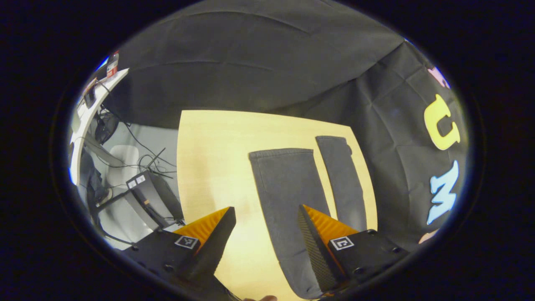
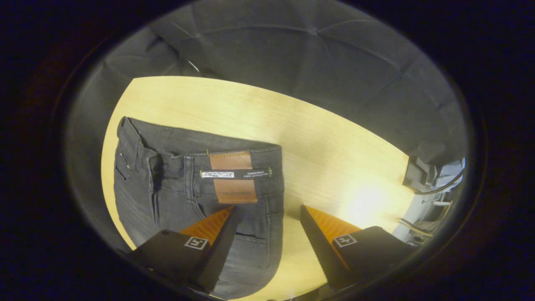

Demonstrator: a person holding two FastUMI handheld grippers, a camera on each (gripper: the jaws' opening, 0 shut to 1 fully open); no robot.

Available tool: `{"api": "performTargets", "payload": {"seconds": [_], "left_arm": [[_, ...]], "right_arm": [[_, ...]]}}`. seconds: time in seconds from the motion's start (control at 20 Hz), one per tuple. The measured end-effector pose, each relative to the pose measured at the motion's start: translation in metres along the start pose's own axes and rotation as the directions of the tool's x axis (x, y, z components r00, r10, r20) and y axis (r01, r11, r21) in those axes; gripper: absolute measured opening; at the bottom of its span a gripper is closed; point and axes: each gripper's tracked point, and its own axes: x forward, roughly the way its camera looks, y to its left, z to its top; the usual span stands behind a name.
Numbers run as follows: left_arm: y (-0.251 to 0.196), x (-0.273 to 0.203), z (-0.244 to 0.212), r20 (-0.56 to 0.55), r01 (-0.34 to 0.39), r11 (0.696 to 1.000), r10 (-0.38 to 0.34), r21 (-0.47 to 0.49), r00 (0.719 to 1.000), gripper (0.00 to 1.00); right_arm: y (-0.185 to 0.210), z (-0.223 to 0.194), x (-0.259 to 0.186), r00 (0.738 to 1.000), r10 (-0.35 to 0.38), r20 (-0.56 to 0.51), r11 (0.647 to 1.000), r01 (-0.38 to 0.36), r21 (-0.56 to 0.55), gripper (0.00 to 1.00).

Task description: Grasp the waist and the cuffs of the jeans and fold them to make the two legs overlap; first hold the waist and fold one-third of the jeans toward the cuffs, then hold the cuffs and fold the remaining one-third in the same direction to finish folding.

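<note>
**Dark grey jeans lie flat on the table, both hand-held grippers open above them**

In the left gripper view, the jeans [image 1: 288, 196] show their two legs, spread side by side on the pale wooden table [image 1: 209, 159] with a narrow strip of wood visible between them. The fabric is dark charcoal, smooth and unfolded; the cuffs [image 1: 281, 154] end straight across at the far side, the nearer leg looking wider than the other. The left hand-held gripper [image 1: 265, 228] hangs over the nearer leg with its orange-and-black fingers spread wide apart, holding nothing. Off the table's left edge stand a black box [image 1: 152, 198] among cables and a white desk [image 1: 90, 110].

In the right gripper view, the waist [image 2: 200, 156] of the jeans lies toward the far-left part of the table [image 2: 334, 167], waistband flat. A brown leather patch [image 2: 232, 177] crossed by a dark strip sits at the waistband, with belt loops, seams and a pocket edge showing in the faded grey denim. The right hand-held gripper [image 2: 267, 228] hovers just past the jeans' right edge, fingers wide apart and empty; its left finger overlaps the denim in the picture, but contact cannot be told
</note>
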Motion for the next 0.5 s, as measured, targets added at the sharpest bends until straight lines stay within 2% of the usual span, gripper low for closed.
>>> {"api": "performTargets", "payload": {"seconds": [0.25, 0.5], "left_arm": [[0.006, 0.037, -0.001, -0.030, -0.044, 0.998, 0.043, -0.047, 0.999, 0.98], [-0.009, 0.095, 0.007, -0.046, -0.121, 0.992, 0.123, 0.044, 0.991, 0.98]], "right_arm": [[-0.001, 0.000, 0.000, 1.000, 0.015, -0.001, 1.000, -0.015, -0.020, 0.92], [-0.002, -0.001, 0.001, 1.000, 0.015, 0.002, 1.000, -0.015, -0.018, 0.92]]}}
